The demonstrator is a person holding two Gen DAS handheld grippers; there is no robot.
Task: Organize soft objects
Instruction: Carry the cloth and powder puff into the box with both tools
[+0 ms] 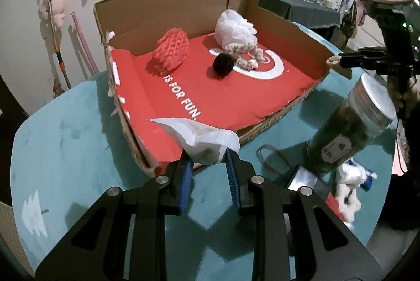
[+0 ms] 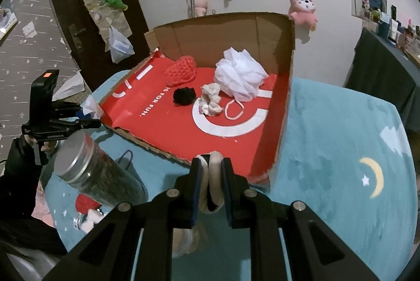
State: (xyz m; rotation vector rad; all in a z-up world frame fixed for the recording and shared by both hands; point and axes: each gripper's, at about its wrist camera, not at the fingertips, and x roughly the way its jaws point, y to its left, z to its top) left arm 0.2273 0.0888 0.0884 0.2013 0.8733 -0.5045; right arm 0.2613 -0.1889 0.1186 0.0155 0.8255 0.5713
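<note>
Room: pale wall hung with plush toys and a green bag, dark door to one side, cluttered side table further back
Surface: teal blanket (image 2: 341,144) with moon and stars, spread under everything
Box: shallow cardboard box (image 1: 168,5) with a red printed floor, near side cut low, sitting on the blanket straight ahead of both tongs
Already inside: red knit piece (image 1: 172,51), white mesh puff (image 1: 233,29), black pompom (image 1: 223,65), cream scrunchie (image 2: 210,100), all grouped toward the back wall
Left gripper (image 1: 207,163): blue pads clamped on a crumpled white tissue (image 1: 202,136), which hangs over the box's near corner
Right gripper (image 2: 212,170): pads pinched on a cream fabric ring (image 2: 214,184), held just at the low front edge, its loop standing upright between the pads
Direction that matters: open red floor lies forward and slightly down from both loads; neither is clearly over it yet
Nearer hand: about level, by my reading; the left load overlaps the edge a touch more
Obstacle: tall jar (image 1: 351,128) with a metal lid leans between the two hands, outside the box
Judgement: carrying stage, release likely comes once each load clears the edge
</note>
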